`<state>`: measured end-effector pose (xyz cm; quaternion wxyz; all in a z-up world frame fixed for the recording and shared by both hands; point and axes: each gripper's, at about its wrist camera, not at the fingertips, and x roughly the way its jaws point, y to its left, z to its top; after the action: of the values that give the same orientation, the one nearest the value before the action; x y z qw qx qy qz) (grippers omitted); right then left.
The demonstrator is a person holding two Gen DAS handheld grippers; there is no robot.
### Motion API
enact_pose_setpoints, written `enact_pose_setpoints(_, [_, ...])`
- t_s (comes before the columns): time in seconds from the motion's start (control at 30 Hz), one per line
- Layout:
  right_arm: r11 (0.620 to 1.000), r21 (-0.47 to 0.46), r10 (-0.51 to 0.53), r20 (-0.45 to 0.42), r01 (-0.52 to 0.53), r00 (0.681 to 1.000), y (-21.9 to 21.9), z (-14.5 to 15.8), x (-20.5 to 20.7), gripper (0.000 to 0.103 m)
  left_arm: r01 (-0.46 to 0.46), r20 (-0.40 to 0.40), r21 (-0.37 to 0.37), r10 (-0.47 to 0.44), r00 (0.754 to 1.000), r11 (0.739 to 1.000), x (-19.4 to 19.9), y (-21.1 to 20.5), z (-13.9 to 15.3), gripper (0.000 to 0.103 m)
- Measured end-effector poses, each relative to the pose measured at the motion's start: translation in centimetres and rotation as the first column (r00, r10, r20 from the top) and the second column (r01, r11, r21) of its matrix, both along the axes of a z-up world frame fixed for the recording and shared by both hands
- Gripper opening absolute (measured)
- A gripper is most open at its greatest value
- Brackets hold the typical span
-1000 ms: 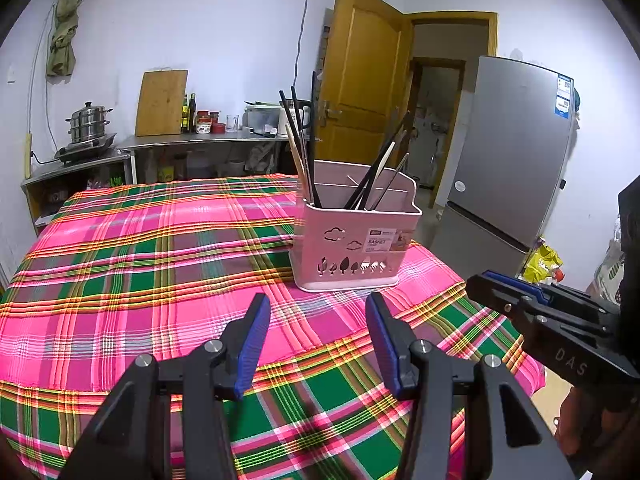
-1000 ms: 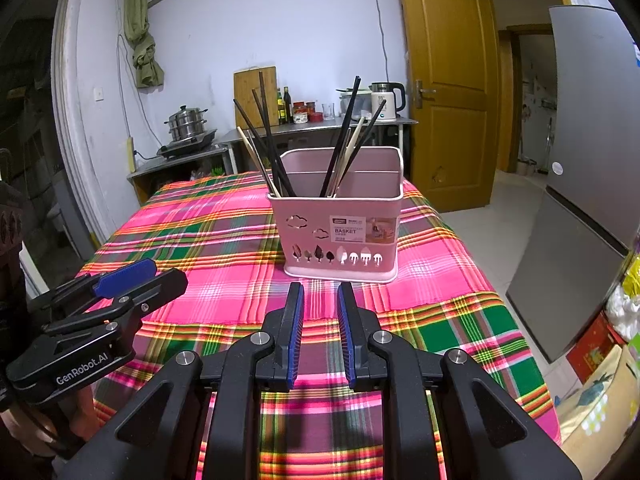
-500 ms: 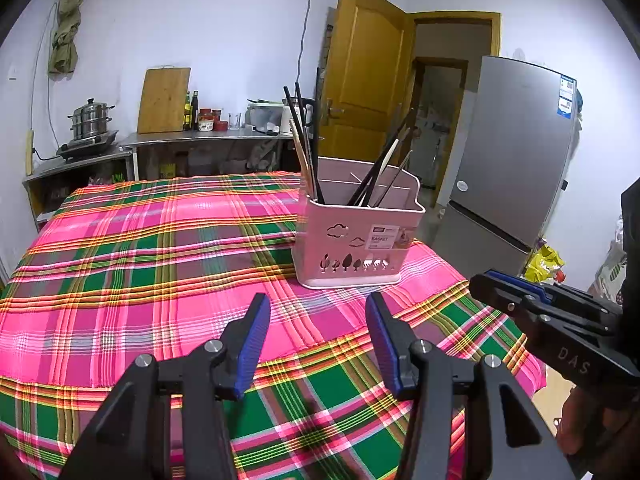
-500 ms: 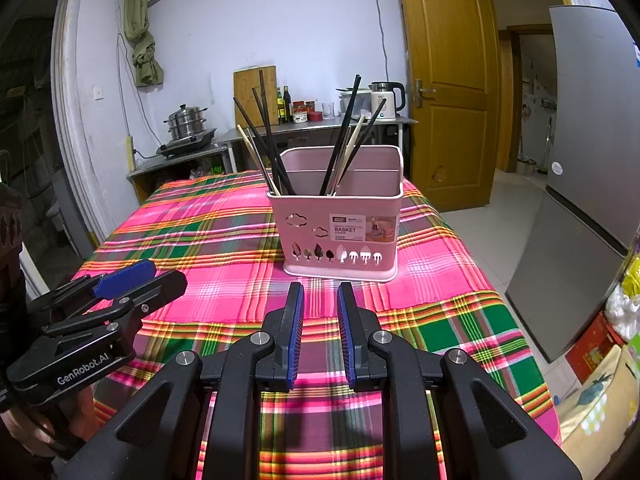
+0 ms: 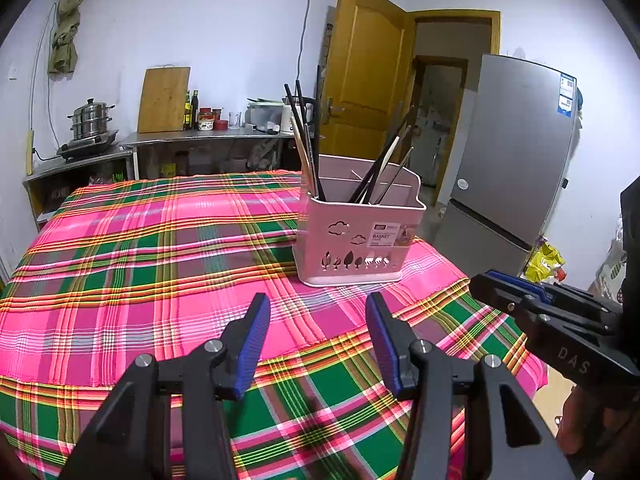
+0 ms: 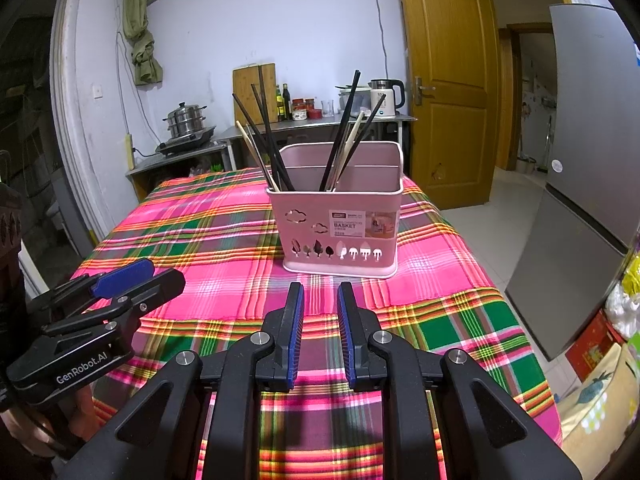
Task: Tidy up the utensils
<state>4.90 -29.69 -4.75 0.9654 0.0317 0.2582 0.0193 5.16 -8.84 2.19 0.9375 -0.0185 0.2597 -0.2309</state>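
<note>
Pink basket (image 6: 340, 220) on plaid tablecloth (image 5: 140, 260) holds chopsticks (image 6: 264, 140) in 2 clusters. Left gripper (image 5: 316, 316) released, empty. Right gripper (image 6: 320, 304) slightly parted, empty.

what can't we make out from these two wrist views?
- Lower ends of the chopsticks: both views, hidden behind the pink basket front wall.
- Rear compartment contents: both views, front wall and divider block it.
- Basket label small print: too small in both views.
- Table under the plaid tablecloth: covered in both views; near edge cut off by left tongs and right tongs.
- Hands: mostly cut off at frame edges.
</note>
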Motion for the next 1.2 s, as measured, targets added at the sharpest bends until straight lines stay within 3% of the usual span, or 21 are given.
enact_pose_setpoints(1.2, [1.0, -0.003, -0.002, -0.011, 0.002, 1.0, -0.02, -0.41, -0.17, 0.017, 0.022, -0.004, 0.047, -0.022, 1.0, 0.999, -0.07, -0.47, -0.57, 0.051])
